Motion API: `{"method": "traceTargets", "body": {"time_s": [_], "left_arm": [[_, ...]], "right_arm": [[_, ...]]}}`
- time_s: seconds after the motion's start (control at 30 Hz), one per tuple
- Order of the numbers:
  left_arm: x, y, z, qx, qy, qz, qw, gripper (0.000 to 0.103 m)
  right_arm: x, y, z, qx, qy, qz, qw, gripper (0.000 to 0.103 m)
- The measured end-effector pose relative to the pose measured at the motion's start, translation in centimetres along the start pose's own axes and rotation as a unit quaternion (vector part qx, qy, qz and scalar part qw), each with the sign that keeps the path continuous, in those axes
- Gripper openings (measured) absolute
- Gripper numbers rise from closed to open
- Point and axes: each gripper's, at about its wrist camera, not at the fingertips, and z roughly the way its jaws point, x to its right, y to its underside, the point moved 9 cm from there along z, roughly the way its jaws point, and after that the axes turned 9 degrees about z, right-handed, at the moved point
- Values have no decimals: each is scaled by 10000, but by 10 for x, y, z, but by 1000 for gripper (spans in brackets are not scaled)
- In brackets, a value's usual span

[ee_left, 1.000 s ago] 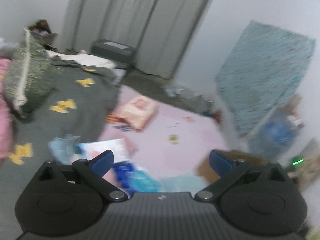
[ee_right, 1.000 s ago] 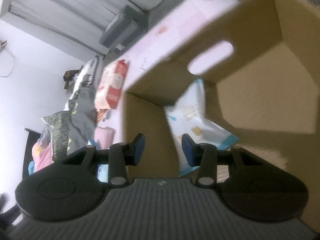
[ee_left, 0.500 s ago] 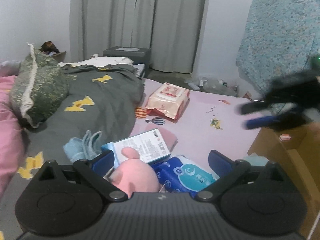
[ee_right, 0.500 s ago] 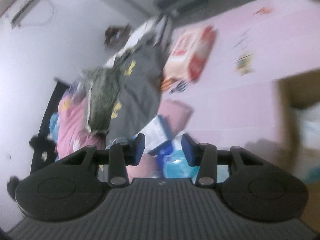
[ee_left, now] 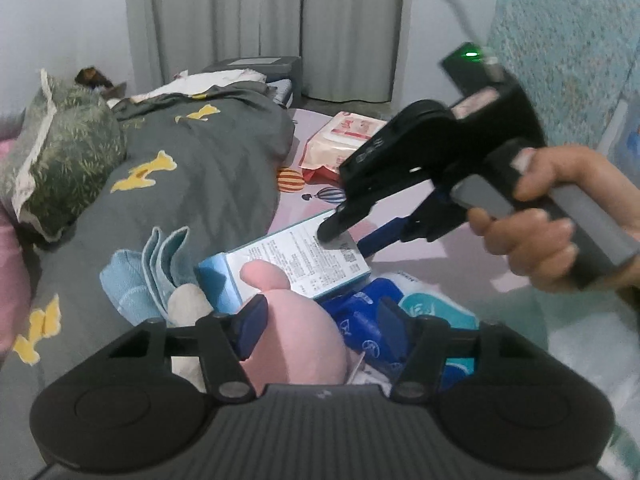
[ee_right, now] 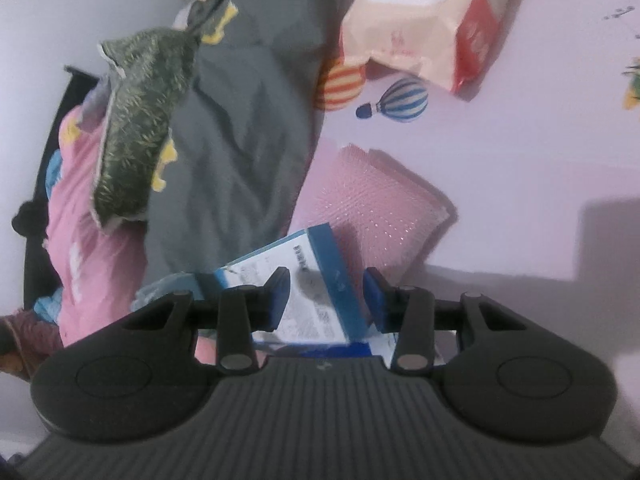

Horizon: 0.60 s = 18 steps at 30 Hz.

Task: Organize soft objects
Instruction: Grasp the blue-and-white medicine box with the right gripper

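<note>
Much is left: the pink plush toy [ee_left: 296, 344] is straddled by the spread left gripper [ee_left: 320, 330], the blue-and-white carton [ee_right: 308, 288] by the parted right gripper [ee_right: 326, 296] (nothing gripped), near the grey quilt's [ee_left: 192, 184] edge.

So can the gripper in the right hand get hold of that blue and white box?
Probably yes: the right gripper is open, its fingers either side of the blue and white box, with nothing between them.

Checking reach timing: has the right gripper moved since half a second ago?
Yes. The right gripper has come in from the right and down, onto the blue-and-white box.
</note>
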Motion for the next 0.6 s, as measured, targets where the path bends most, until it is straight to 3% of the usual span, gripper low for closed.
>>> {"method": "traceTargets", "body": {"time_s": [0.27,0.6], "left_arm": [[-9,0,2,12,13,-145,9999,59],[-13,1,-5,138,131,-397,9990,59]], "right_arm": [[-9,5,18,-347,-355,-78,9987,39],[-21,11,-17,225,-480,-332,9980,23]]}}
